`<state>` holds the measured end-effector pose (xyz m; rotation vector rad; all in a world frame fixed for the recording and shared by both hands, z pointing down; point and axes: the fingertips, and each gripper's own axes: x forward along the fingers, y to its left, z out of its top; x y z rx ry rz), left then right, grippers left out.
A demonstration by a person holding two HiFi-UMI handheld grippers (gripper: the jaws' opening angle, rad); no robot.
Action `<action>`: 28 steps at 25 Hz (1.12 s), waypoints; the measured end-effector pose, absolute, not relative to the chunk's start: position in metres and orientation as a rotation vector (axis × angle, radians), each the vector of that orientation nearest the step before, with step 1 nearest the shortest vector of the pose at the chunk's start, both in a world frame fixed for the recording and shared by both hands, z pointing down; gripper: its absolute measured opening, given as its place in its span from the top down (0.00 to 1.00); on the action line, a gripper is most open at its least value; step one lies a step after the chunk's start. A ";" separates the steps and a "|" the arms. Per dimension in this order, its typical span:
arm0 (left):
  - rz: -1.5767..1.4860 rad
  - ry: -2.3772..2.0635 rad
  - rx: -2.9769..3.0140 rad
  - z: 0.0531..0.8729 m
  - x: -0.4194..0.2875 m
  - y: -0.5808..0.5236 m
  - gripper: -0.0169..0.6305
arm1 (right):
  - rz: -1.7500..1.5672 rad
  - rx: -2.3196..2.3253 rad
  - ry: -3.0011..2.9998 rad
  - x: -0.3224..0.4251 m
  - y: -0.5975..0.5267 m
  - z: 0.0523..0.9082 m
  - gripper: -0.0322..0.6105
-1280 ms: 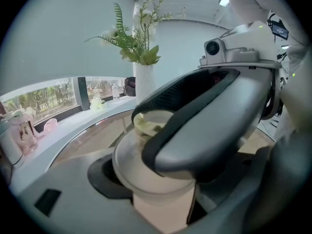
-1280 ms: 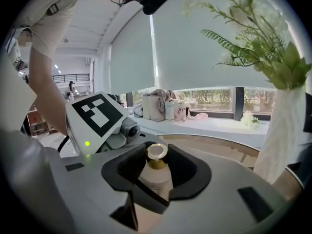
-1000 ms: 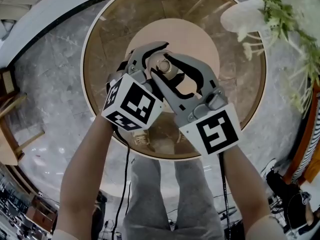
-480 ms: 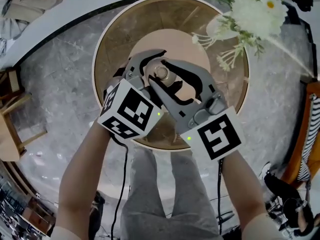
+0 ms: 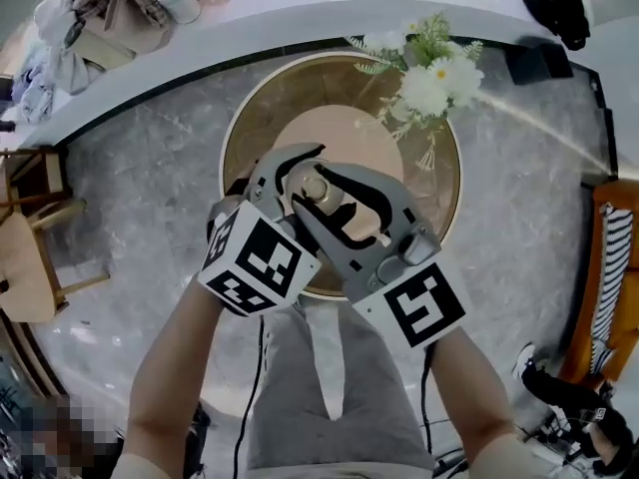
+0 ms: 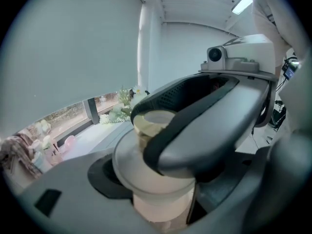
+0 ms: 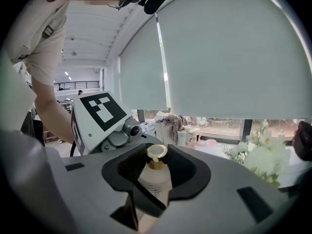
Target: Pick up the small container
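Note:
The small container (image 5: 316,188), a pale bottle with a gold cap (image 7: 157,155), is held up over the round table (image 5: 255,133). Both grippers meet at it. In the head view my left gripper (image 5: 292,180) closes in from the left and my right gripper (image 5: 335,200) from the right, their jaws crossing around it. The right gripper view shows the bottle's neck (image 7: 155,183) seated between the dark pads. In the left gripper view its cream body (image 6: 157,182) sits between the jaws, with the right gripper's jaw arching over its top. The bottle's base is hidden.
White flowers (image 5: 431,76) stand at the table's far right rim. A curved white counter (image 5: 150,48) with clutter runs behind it. A wooden chair (image 5: 30,257) is at the left, on the marble floor (image 5: 130,178). The person's legs (image 5: 329,387) are beneath the grippers.
The table looks smaller and farther below than a second ago; the flowers have slid left in the view. Both grippers stay locked together round the container.

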<state>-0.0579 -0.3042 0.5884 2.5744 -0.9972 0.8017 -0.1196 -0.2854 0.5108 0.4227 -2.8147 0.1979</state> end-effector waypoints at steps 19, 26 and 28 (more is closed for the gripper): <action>0.754 -1.138 2.633 0.309 -0.058 -0.278 0.45 | 0.004 0.356 -2.876 -0.115 -0.246 0.234 0.74; 0.761 -1.218 2.651 0.217 -0.060 -0.260 0.45 | -0.090 0.305 -2.925 -0.114 -0.222 0.142 0.74; 0.766 -1.254 2.648 0.196 -0.060 -0.250 0.45 | -0.126 0.285 -2.933 -0.112 -0.210 0.123 0.74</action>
